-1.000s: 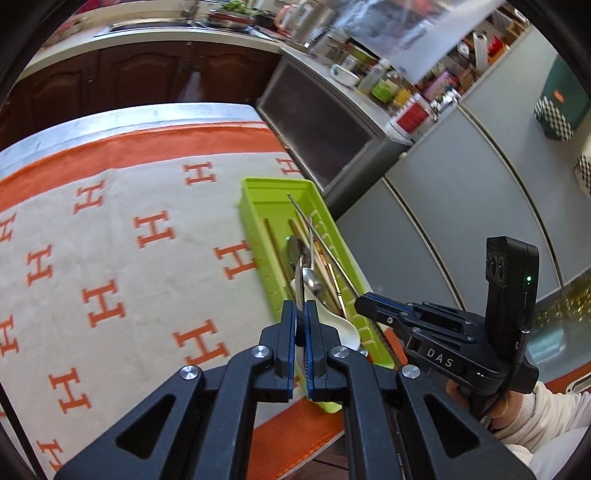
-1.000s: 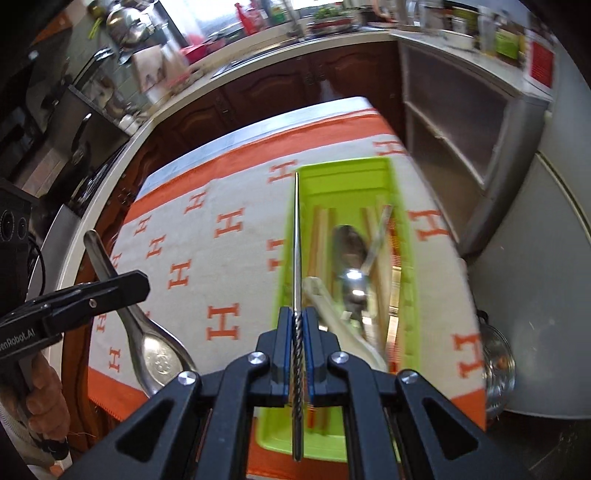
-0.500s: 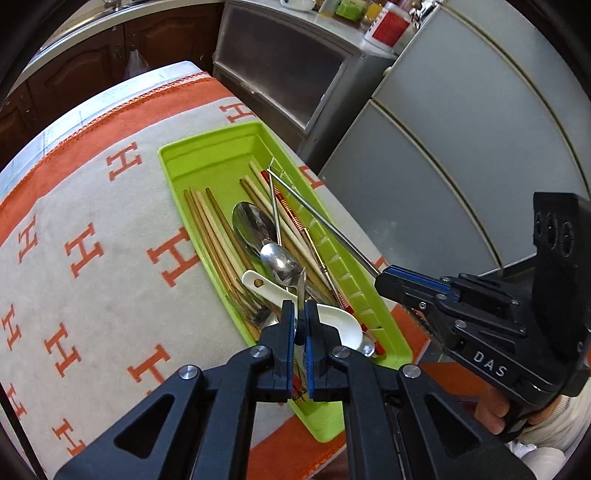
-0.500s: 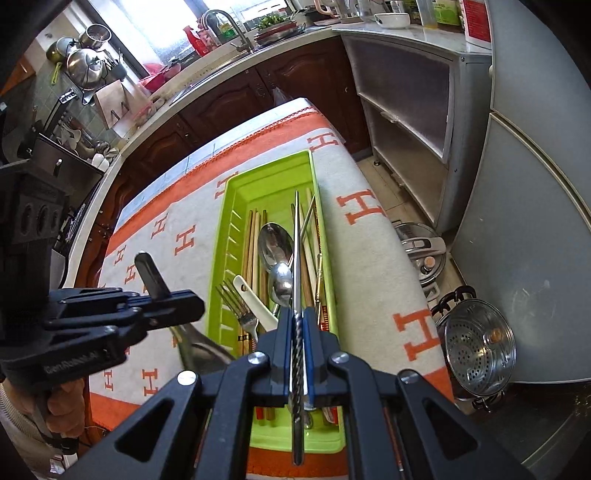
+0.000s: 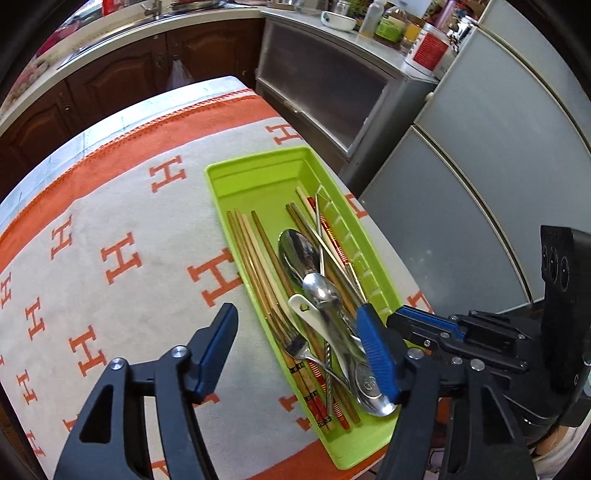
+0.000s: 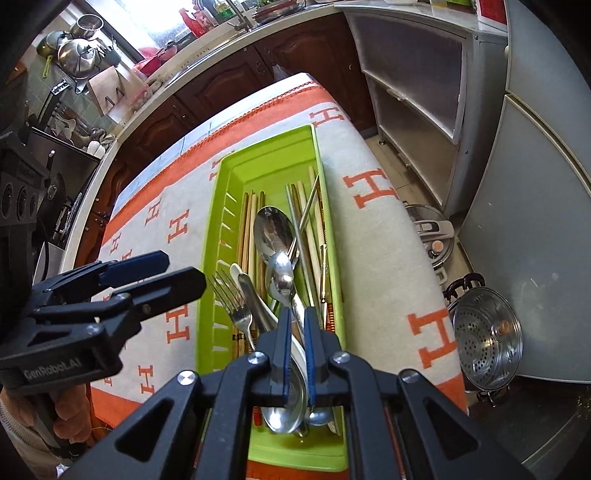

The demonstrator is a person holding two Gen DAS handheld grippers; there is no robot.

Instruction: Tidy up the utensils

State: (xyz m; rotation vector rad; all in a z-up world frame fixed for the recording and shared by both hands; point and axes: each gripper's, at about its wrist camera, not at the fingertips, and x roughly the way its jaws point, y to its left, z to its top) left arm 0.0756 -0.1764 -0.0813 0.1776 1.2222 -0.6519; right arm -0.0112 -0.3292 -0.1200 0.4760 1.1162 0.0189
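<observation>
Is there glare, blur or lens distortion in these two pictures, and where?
Left wrist view: sharp, no motion blur; the fisheye bends the grey cabinet fronts into curves, dark corners, bright glints on the metal spoons. Right wrist view: also sharp; the window is overexposed, the spoon bowl mirrors light, and the green tray keeps its colour.

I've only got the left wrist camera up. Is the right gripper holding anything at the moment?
Observer: Yes. The right wrist view shows the right gripper shut on a thin metal chopstick, which points along the green tray.
Operator: Okay. Is there anything on the floor on that side?
Observer: A perforated steamer pot sits on the floor, just past the table's edge.
</observation>
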